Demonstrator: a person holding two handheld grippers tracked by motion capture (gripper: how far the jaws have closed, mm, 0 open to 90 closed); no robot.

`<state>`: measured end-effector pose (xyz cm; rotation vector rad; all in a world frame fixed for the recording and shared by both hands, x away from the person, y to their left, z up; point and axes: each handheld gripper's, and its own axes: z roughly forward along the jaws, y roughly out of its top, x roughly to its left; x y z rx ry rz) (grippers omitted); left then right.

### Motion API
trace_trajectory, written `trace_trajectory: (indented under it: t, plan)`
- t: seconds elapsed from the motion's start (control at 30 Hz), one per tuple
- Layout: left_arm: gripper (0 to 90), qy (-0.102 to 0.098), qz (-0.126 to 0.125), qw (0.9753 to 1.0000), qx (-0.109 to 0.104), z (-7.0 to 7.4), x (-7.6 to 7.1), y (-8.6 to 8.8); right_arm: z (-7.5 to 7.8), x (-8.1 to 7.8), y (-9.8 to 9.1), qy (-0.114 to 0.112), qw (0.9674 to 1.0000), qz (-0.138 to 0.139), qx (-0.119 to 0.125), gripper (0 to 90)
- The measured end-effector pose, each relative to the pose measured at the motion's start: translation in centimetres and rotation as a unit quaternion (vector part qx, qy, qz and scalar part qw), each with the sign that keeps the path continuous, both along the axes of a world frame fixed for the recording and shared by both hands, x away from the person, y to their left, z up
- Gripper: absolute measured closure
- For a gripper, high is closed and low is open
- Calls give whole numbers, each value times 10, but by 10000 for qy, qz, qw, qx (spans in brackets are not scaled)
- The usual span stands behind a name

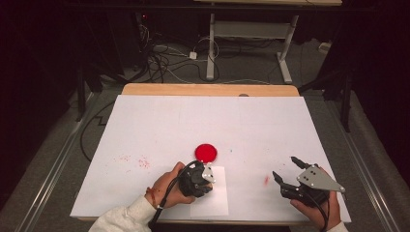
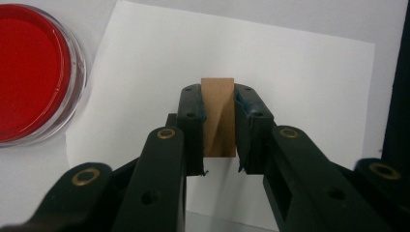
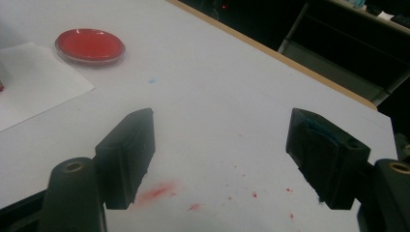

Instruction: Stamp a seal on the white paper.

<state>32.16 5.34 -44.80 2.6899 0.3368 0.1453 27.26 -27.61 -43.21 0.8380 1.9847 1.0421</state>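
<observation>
A small wooden block (image 2: 218, 121) stands upright between the pads of my left gripper (image 2: 218, 93), which is shut on it just above a white paper sheet (image 2: 290, 82). From above, the left gripper (image 1: 205, 184) points down over that paper sheet (image 1: 215, 200) near the table's front edge. A round red dish (image 1: 206, 152) of red liquid lies just beyond it, and sits at the upper left as the red dish (image 2: 29, 72) in the left gripper view. My right gripper (image 1: 285, 167) hovers at the front right, jaws wide open with nothing between them.
A large white cover (image 1: 208, 121) spans the table, with red smears at the left (image 1: 142, 162) and by the right gripper (image 3: 157, 191). In the right gripper view the red dish (image 3: 90, 46) lies far left. The wooden table edge (image 1: 208, 89) runs along the back.
</observation>
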Motion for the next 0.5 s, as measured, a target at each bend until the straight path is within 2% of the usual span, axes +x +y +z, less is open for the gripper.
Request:
trace_trajectory:
  t: [0.2,0.43,0.5]
  plan:
    - [741,-1,61,9999,80,0,-1,-2,0,0,1,-4,10000,-11,6,263]
    - [741,237,134,9996,-77,-2,5,2,0,0,2,9,10000,8,-21,263]
    - [741,218,116,9997,-73,-2,5,2,0,0,1,18,10000,-6,-19,263]
